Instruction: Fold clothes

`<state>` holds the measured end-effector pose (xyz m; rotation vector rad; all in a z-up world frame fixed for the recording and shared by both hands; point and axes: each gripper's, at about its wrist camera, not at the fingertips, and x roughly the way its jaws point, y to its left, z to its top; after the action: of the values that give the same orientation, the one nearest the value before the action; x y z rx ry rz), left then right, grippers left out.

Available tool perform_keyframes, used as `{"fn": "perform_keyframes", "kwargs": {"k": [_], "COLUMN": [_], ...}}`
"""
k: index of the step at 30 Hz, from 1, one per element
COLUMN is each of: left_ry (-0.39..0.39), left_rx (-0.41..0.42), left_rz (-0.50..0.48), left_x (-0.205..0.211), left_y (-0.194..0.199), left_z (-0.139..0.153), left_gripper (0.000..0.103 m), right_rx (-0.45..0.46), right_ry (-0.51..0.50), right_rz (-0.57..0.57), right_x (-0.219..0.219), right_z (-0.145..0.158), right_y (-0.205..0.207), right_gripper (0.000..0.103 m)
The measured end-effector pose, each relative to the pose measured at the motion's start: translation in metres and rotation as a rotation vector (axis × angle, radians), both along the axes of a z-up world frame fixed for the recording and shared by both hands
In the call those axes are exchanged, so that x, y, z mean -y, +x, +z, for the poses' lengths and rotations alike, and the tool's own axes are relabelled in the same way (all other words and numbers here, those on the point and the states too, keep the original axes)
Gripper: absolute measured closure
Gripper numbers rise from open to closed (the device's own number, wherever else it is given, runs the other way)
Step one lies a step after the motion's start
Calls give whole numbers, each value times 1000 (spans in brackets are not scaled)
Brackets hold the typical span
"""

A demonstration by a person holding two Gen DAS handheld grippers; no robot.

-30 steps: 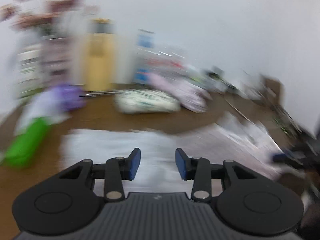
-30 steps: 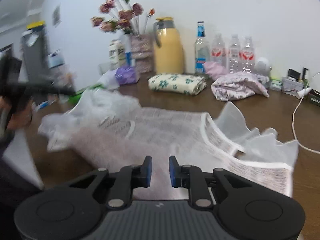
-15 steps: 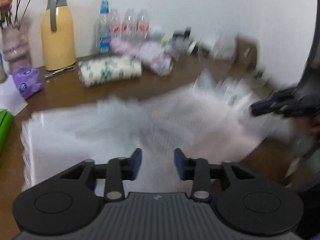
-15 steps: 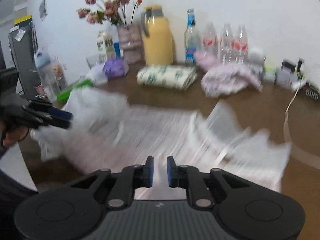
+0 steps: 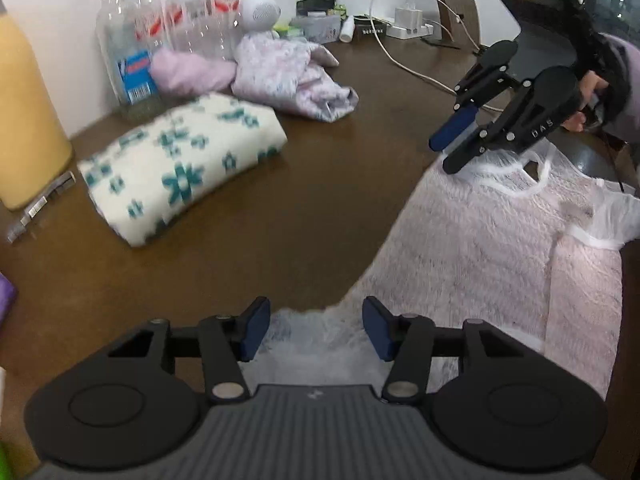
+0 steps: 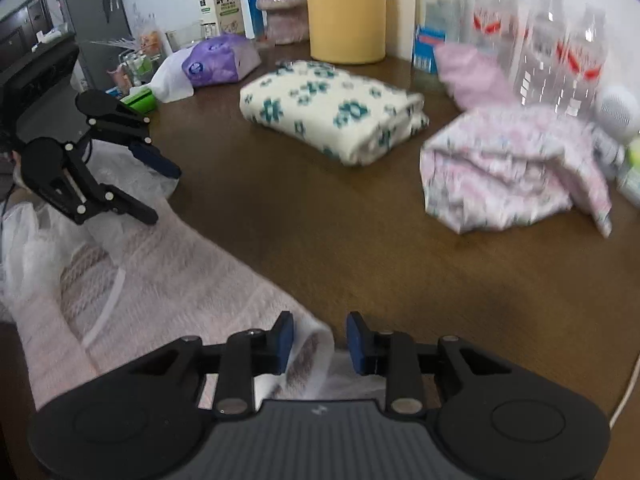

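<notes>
Your milk carton (image 6: pixel 219 0) at eleven o'clock reads 鲜牛奶, brown wooden table (image 6: pixel 400 248), white wall, left gripper (image 5: pixel 316 330) and right gripper (image 6: pixel 320 344) both spread, empty, over the pink garment (image 5: pixel 500 248).

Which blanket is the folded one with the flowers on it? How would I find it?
Start at the tall yellow jug by the wall. Right in front of it on the brown table lies the folded blanket. It is cream with teal flowers, while the crumpled cloth beside it is pink.

Both wrist views sit low and close over the brown table (image 5: pixel 304 216), at opposite ends of the pink garment (image 5: pixel 500 248), facing each other. Shared: folded patterned cloth (image 6: pixel 332 112), crumpled pink cloth (image 5: pixel 288 76), bottles (image 6: pixel 440 20).
</notes>
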<state>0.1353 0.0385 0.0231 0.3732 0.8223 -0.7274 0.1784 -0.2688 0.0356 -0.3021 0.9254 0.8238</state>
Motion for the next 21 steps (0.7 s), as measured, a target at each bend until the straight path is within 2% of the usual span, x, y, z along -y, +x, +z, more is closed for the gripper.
{"fn": "perform_keyframes", "kwargs": {"k": [1, 2, 3, 5, 7, 10, 11, 12, 14, 18, 19, 21], "left_ry": [-10, -18, -17, -3, 25, 57, 71, 78, 99, 145, 149, 156], "left_rx": [6, 3, 1, 13, 45, 90, 105, 118, 143, 215, 228, 221], "left_rz": [-5, -4, -4, -20, -30, -29, -33, -41, -57, -86, -98, -133], "left_x": [-4, -7, -8, -5, 1, 3, 4, 3, 1, -2, -2, -1], "left_y": [0, -1, -1, -3, -7, -21, -27, -34, -46, -61, -63, -58], "left_z": [-2, -2, -1, 1, 4, 5, 5, 5, 5, 10, 13, 10], "left_gripper": [52, 53, 54, 70, 72, 72, 72, 72, 51, 50, 49, 41], "right_rx": [2, 7, 16, 104, 217, 377, 397, 403, 414, 436, 434, 429], "right_ry": [15, 26, 33, 30, 20, 20, 3, -21, -71, -171, -170, -150], "right_rz": [12, 19, 17, 54, 106, 247, 272, 285, 310, 361, 354, 335], "right_x": [4, 7, 7, 2, -3, -2, -3, -5, -9, -18, -17, -14], "right_z": [-2, -3, -3, 3, 14, 37, 35, 30, 19, -3, -2, 2], "right_y": [-1, -4, -6, -20, -38, -95, -109, -121, -144, -189, -192, -189], "right_gripper": [81, 91, 95, 97, 97, 98, 98, 99, 100, 103, 103, 103]}}
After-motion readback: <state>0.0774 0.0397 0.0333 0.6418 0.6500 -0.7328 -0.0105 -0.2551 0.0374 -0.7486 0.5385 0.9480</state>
